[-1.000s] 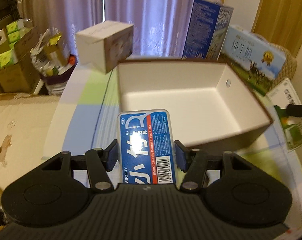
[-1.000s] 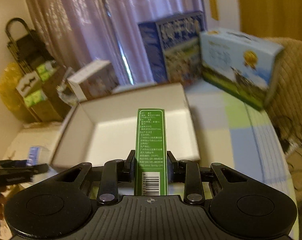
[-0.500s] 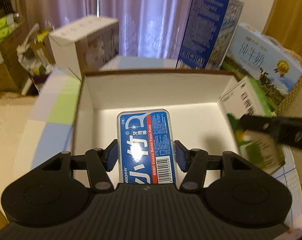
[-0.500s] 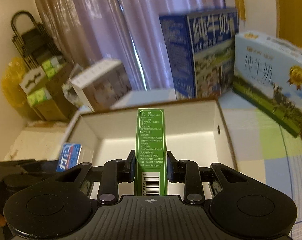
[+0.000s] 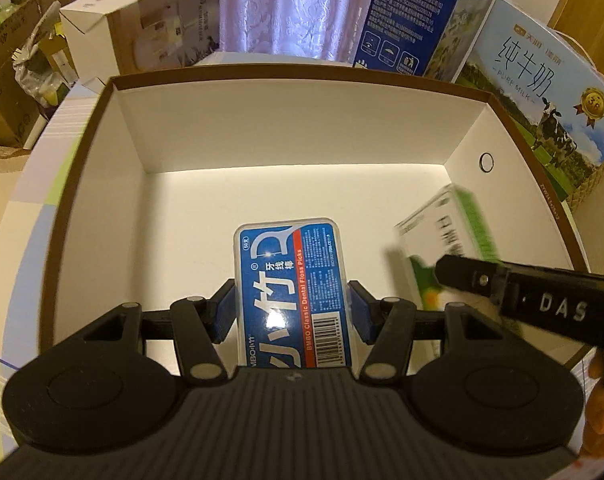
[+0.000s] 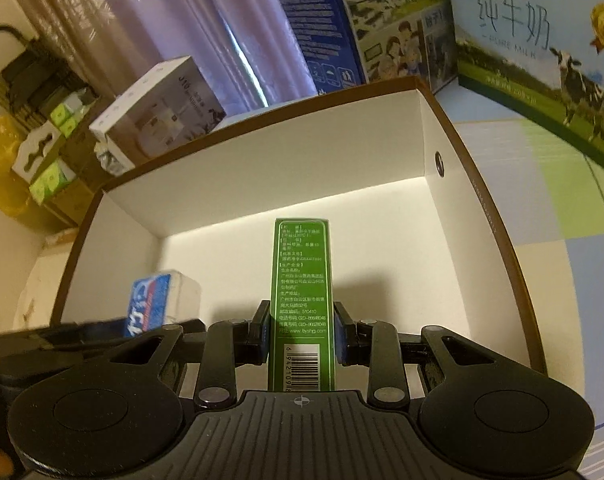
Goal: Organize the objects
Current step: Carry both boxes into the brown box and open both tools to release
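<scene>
My left gripper (image 5: 292,312) is shut on a blue dental floss pick case (image 5: 290,280) and holds it inside the open white box with a brown rim (image 5: 302,76). My right gripper (image 6: 300,338) is shut on a narrow green carton (image 6: 302,300) and holds it inside the same box (image 6: 262,124). In the left wrist view the green carton (image 5: 447,236) and the right gripper's black finger (image 5: 541,300) are at the right. In the right wrist view the floss case (image 6: 158,296) is at the left. The box floor under both items is bare.
Blue milk cartons (image 5: 421,12) and a pale-blue milk box (image 5: 541,88) stand behind and right of the box. A white appliance box (image 5: 142,20) stands at back left. The table has a checked cloth (image 6: 561,200). Clutter lies on the floor at left.
Both grippers have moved forward and down over the box rim; the floss case and green carton now sit inside the box, still gripped.
</scene>
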A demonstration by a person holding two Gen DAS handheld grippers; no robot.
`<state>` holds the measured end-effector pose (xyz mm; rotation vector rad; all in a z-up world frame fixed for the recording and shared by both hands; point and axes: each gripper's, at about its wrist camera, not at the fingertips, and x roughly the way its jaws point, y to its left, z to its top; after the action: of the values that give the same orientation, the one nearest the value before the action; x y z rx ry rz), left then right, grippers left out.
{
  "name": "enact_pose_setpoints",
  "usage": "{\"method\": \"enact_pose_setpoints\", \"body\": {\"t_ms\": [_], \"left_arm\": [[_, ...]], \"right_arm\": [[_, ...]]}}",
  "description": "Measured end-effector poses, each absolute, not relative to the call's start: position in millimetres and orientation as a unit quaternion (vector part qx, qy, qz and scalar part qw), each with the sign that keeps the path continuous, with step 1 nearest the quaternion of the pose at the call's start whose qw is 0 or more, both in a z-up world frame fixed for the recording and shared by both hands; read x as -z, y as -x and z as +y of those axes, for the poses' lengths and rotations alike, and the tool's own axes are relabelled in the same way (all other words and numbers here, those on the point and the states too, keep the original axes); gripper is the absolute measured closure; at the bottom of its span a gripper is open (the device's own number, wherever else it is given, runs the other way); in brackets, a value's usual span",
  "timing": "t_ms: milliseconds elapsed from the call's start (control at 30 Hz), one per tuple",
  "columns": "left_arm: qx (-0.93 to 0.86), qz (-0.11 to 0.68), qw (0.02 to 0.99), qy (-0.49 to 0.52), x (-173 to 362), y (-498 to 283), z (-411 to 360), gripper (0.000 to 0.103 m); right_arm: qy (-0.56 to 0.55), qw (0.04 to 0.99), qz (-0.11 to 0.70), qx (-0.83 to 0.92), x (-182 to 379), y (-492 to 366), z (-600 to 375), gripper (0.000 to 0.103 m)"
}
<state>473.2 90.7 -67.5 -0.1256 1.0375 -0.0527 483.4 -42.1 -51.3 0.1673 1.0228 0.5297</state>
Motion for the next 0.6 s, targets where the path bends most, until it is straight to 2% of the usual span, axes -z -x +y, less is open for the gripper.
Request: {"method": "enact_pose_setpoints", "body": {"t_ms": [67,133,200,600], "left_arm": [[0.028,0.496,0.866,0.06,69,-474,89,0.049],[0.033,0.492,0.868,0.06,68,-472,88,0.037],[0.035,0.491,0.869,0.059,67,-471,88,0.031],[0.023,0.474,0.88,0.039,39,-431,107,0.024]], "right_arm": [[-0.099,0.833,0.478,-0.26,48,-486,-45,0.076],[-0.111,0.829,0.482,-0.26,45,-487,-48,0.075],[-0.105,0.831,0.48,-0.26,38,-485,-46,0.075],[-0.092,0.853,0.446,-0.256,9,-436,-70,0.074]]}}
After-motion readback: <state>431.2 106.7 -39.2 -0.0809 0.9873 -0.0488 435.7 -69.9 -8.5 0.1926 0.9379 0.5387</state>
